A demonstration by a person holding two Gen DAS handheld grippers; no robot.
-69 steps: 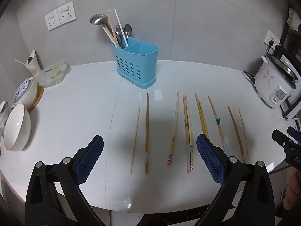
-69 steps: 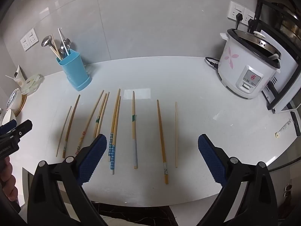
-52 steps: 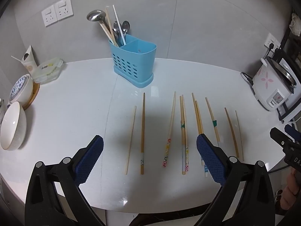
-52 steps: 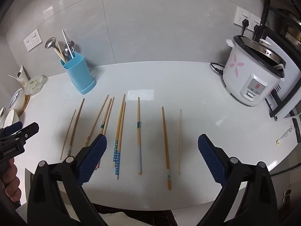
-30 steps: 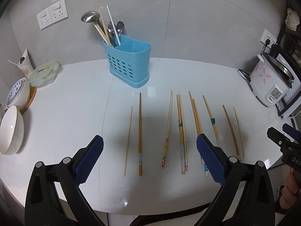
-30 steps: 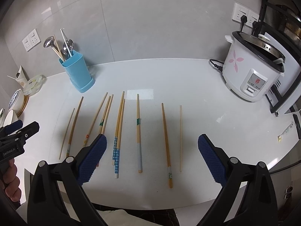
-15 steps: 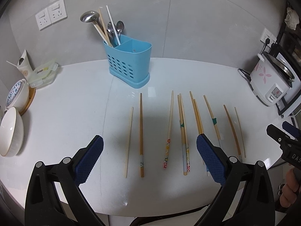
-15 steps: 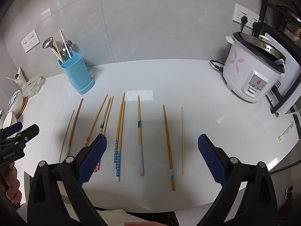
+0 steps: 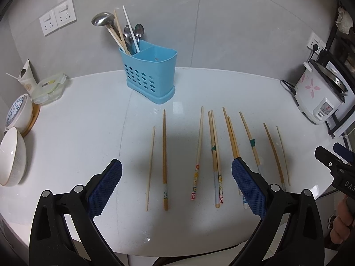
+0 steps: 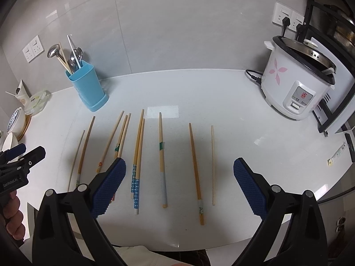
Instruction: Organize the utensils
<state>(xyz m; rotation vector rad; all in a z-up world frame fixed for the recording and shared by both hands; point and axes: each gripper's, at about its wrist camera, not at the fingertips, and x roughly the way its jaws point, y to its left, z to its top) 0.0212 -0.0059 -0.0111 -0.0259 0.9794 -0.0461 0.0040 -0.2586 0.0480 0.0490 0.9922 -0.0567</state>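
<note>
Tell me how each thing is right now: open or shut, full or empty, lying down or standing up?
left gripper: fingers wide open, holding nothing.
right gripper: fingers wide open, holding nothing.
chopsticks: lying flat in a row on the counter.
blue holder: upright; left compartment full of utensils, right compartment looks empty.
rice cooker: lid open, plugged in.
food container: lid shut.
white bowl: tipped on its side.

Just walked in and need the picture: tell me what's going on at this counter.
A person holds a gripper in each hand above the white counter. The left gripper and right gripper are both open and empty. Chopsticks lie in a row, none picked up yet. The blue holder behind them has spoons in one compartment; the other looks empty.
</note>
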